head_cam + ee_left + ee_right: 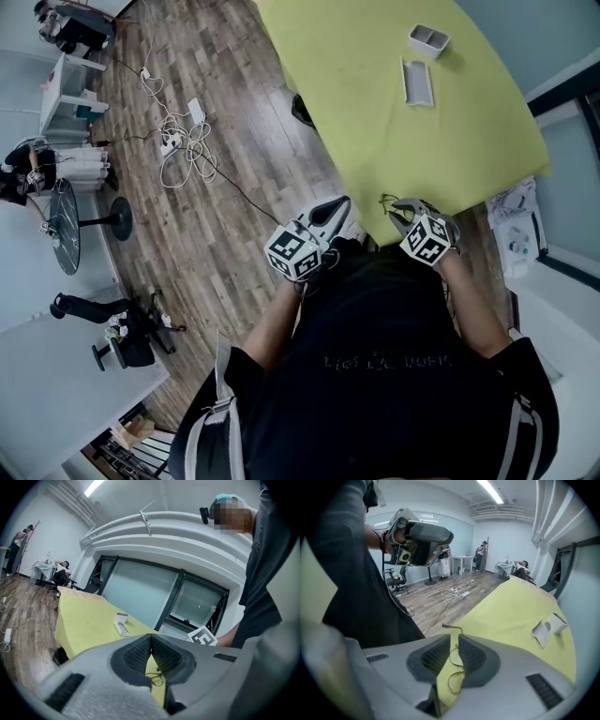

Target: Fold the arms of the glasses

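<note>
Pinching wire glasses (pixel 454 673) in the right gripper (pixel 454 636) just above the yellow bench (pixel 511 606), with the left gripper (pixel 151 636) closed empty beside it.

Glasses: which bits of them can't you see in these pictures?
1. Head view: the glasses are only a tiny thin wire, partly behind the right gripper. I cannot tell if the arms are open or folded.
2. Right gripper view: the gripper's pads cover most of the frame. Whether they pinch the wire is unclear.
3. Left gripper view: only a small wire loop shows below the shut left gripper.
</note>
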Motion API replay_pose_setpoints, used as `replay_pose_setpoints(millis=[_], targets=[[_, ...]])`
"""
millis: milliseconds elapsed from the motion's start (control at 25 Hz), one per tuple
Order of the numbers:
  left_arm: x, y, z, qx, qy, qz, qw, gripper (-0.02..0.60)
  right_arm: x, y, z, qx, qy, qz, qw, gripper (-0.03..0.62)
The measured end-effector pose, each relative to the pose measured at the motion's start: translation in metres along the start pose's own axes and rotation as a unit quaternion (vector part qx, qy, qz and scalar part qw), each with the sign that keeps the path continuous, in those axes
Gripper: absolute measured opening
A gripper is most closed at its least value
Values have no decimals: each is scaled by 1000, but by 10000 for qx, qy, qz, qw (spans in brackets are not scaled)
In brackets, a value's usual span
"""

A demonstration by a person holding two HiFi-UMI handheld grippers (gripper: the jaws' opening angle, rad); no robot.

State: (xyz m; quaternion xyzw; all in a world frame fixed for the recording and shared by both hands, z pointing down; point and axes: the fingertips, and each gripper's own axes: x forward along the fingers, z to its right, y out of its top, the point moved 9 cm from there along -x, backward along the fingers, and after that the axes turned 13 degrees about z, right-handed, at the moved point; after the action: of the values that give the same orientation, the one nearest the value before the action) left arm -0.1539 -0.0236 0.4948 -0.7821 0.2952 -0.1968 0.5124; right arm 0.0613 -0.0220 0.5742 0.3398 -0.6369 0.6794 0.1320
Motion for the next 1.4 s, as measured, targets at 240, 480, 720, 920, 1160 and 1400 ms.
replay_pose_setpoints(millis=[240,480,720,920,1160,1400], targets=[[-5,-5,2,-44,24,-4,10000,18,-2,9,-8,-42,21,39,10000,34],[-13,-8,3,-22,64,-47,10000,18,0,17,-14,-74,55,88,9999,37],[-18,-10,6,-38,102,-59,9999,18,3,18,-17,-131,-66,118,9998,63],[-21,-13,8,-23,120,-120,9999,18,4,14,-15,-281,-306,-26,9991,61],[-19,-16,11,-40,113,-144,9998,18,-3,6,-14,-173,-433,-34,9989,52],[-13,-18,14,-61,16,-189,9998,18,-18,-12,-14,66,-598,-134,9981,49]])
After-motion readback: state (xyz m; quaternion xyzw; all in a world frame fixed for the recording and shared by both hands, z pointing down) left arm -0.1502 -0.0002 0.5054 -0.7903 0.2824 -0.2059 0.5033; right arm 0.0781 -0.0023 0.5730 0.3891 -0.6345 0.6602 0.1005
